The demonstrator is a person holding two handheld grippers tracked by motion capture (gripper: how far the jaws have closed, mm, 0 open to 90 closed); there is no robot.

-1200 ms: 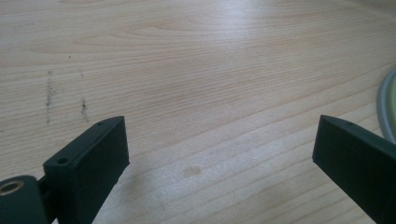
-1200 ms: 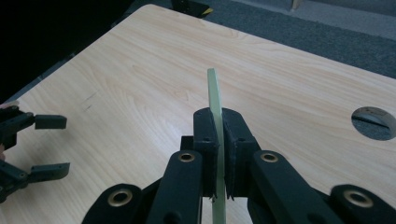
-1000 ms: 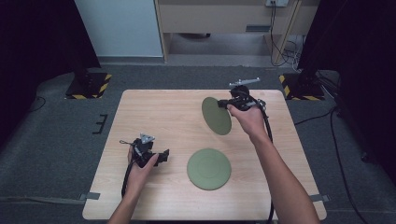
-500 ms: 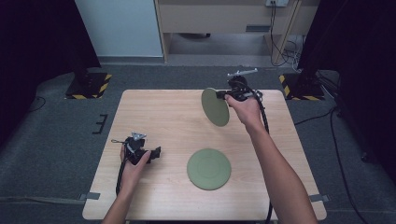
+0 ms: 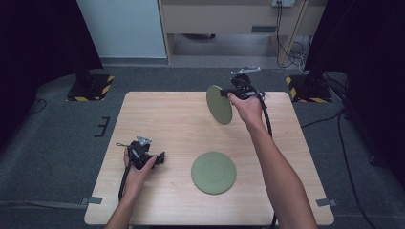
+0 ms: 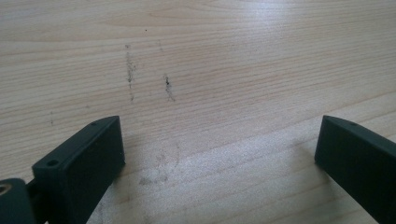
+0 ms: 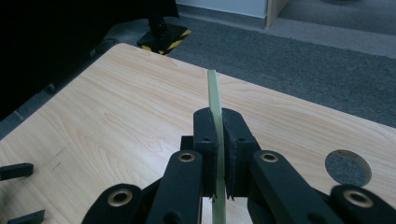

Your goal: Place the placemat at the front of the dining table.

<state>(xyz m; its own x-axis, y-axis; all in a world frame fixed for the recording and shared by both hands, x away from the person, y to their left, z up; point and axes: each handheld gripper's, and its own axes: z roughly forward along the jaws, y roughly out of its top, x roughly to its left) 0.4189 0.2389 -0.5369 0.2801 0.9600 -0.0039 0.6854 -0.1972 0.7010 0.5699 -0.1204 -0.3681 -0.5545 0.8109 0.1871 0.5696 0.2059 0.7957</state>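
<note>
Green plate, pinched edge-on by the right gripper, hangs above the table near its far right corner; jaws closed tight on the rim, plate face roughly vertical. Risk: the grip takes only a narrow strip of rim, so the disc could pivot or slip out if the hand tilts or swings, and drop onto the wood. Setting it on the second green plate, which lies flat near the near edge, could go off-centre or knock that plate. Held plate looks thin, round, matte olive-green, with a pale edge in the right gripper view. Left gripper rests near the near left corner, jaws wide, nothing between them.
</note>
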